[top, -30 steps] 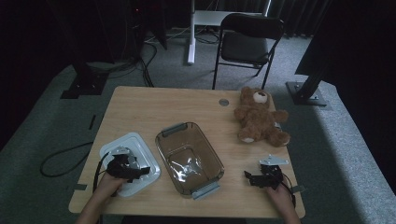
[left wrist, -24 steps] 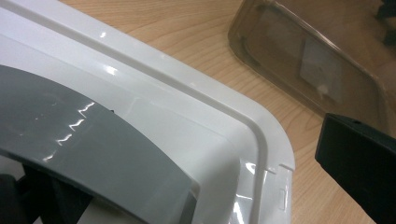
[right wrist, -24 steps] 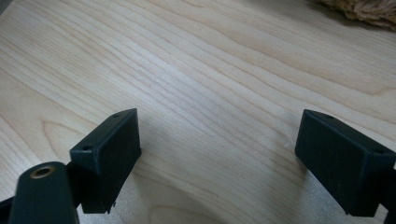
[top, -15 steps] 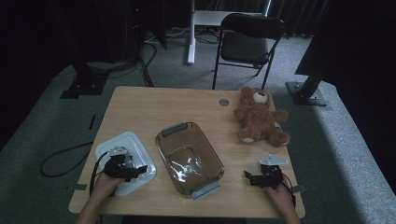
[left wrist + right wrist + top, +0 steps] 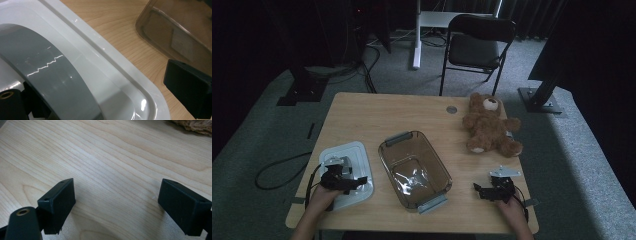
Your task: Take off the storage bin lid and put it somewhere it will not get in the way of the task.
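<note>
A white lid (image 5: 354,155) lies flat at the table's front left, and its rim and a curved grey band (image 5: 55,75) show close up in the left gripper view. My left gripper (image 5: 354,181) is low over the lid's near part and open (image 5: 100,95). One jaw sits by the grey band and the other hangs past the lid's rim over the wood. A clear brown container (image 5: 414,170) stands empty in the middle. My right gripper (image 5: 482,190) rests open at the front right, and its jaws (image 5: 115,202) are wide apart above bare wood.
A brown teddy bear (image 5: 489,125) lies at the table's far right, its fur just visible (image 5: 197,125) in the right gripper view. A black chair (image 5: 477,40) stands beyond the table. A small round cap (image 5: 452,109) sits in the tabletop near the bear.
The left gripper has shifted very slightly over the lid. The right gripper has stayed where it was.
</note>
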Demonstrator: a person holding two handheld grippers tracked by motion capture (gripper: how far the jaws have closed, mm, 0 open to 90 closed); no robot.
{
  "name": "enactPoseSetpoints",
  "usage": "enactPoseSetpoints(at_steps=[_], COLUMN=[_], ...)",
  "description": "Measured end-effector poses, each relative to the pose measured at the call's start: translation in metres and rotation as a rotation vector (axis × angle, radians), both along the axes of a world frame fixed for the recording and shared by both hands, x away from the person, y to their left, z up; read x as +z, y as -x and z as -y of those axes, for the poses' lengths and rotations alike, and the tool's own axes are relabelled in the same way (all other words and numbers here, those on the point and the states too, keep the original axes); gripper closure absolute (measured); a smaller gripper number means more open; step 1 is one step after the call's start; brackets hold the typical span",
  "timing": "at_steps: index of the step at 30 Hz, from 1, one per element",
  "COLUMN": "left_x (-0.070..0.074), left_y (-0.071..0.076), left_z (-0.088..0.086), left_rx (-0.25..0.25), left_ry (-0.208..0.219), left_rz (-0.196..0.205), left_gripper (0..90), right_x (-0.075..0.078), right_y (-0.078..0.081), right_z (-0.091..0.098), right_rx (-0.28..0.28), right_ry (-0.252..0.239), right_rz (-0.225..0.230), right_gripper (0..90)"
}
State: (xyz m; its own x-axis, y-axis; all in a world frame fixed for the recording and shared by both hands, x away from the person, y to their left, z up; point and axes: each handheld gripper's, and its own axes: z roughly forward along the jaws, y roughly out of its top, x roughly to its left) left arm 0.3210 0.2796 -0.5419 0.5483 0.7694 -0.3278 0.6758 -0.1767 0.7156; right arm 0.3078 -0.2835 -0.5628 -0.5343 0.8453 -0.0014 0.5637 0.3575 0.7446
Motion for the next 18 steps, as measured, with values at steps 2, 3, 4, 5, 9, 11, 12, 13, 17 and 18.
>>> enactPoseSetpoints(at_steps=[2,3,4,5,9,11,12,13,17,18], left_x=[-0.0002,-0.0007,-0.0009,-0.0003,-0.0002,-0.0007,-0.0008,-0.001,-0.0005,-0.0005], left_y=[-0.0005,-0.0004,-0.0002,0.0001,0.0012,0.0012,0.0013,0.0011,0.0005,0.0005], left_z=[0.001,0.0014,0.0015,0.002,0.0008,0.0002,-0.0001,-0.0006,-0.0002,-0.0002], left_rx=[0.002,-0.003,0.0,0.003,0.013,0.018,0.022,0.019,-0.029,-0.029], left_ry=[-0.003,-0.007,-0.008,-0.015,-0.028,-0.028,-0.024,-0.024,-0.017,-0.017], left_rz=[0.002,0.008,0.011,0.011,0.015,0.016,0.016,0.018,0.018,0.018], left_gripper=[6.6,6.7,6.7,6.6,6.6,6.6,6.6,6.6,6.7,6.7], right_x=[0.0,0.0,0.0,0.0,0.0,0.0,0.0,0.0,0.0,0.0], right_y=[0.0,0.0,0.0,0.0,0.0,-0.0001,0.0,0.0,-0.0001,-0.0001], right_z=[0.0,0.0,0.0,0.0,0.0001,0.0001,0.0002,0.0001,0.0003,0.0003], right_rx=[0.0,0.0,0.0,0.0,0.0,0.0,0.0,0.0,0.001,0.001], right_ry=[0.0,0.0,0.0,0.0,-0.001,-0.001,-0.002,-0.001,-0.003,-0.003], right_rz=[0.0,0.0,0.0,0.0,0.0,0.0,0.0,0.0,-0.001,-0.001], right_gripper=[13.3,13.3,13.3,13.3,13.3,13.3,13.3,13.3,13.3,13.3])
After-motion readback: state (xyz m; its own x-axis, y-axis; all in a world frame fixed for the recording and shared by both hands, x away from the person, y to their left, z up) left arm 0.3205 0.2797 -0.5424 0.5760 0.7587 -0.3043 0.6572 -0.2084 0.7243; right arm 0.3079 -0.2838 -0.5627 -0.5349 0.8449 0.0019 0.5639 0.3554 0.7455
